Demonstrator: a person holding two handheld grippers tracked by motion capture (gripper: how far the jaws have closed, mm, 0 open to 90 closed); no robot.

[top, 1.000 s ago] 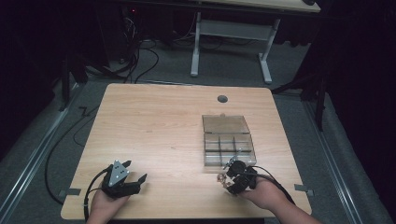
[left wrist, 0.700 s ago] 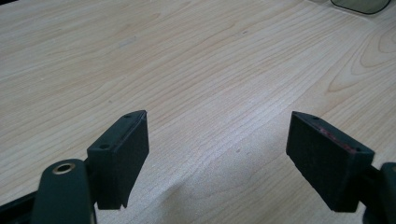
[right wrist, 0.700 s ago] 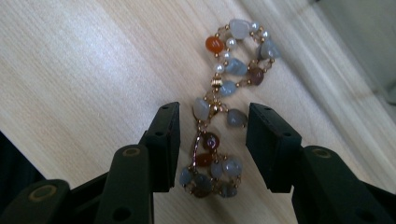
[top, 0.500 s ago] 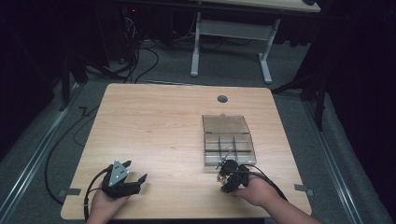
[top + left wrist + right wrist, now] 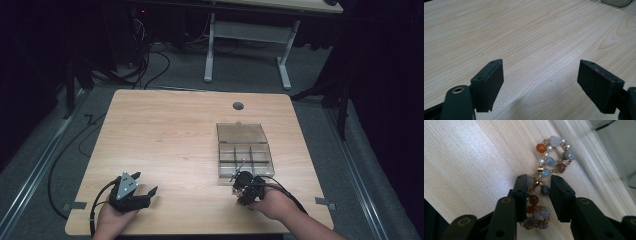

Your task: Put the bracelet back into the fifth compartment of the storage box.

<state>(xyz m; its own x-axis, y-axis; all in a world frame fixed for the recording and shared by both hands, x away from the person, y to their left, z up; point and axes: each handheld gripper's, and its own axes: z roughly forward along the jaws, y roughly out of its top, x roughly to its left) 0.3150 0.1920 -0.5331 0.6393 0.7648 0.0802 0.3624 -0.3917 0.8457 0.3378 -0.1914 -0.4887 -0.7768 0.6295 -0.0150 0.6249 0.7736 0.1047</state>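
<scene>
The right tongs (image 5: 539, 187) grip a bracelet (image 5: 549, 160) just beside the box (image 5: 245, 150), while the left tongs (image 5: 540, 85) gape wide over bare bench (image 5: 524, 30).

My right gripper (image 5: 539, 187) hides the lower beads of the bracelet (image 5: 551, 157), and the box's (image 5: 245, 150) compartments look too small to tell, perhaps empty.
</scene>
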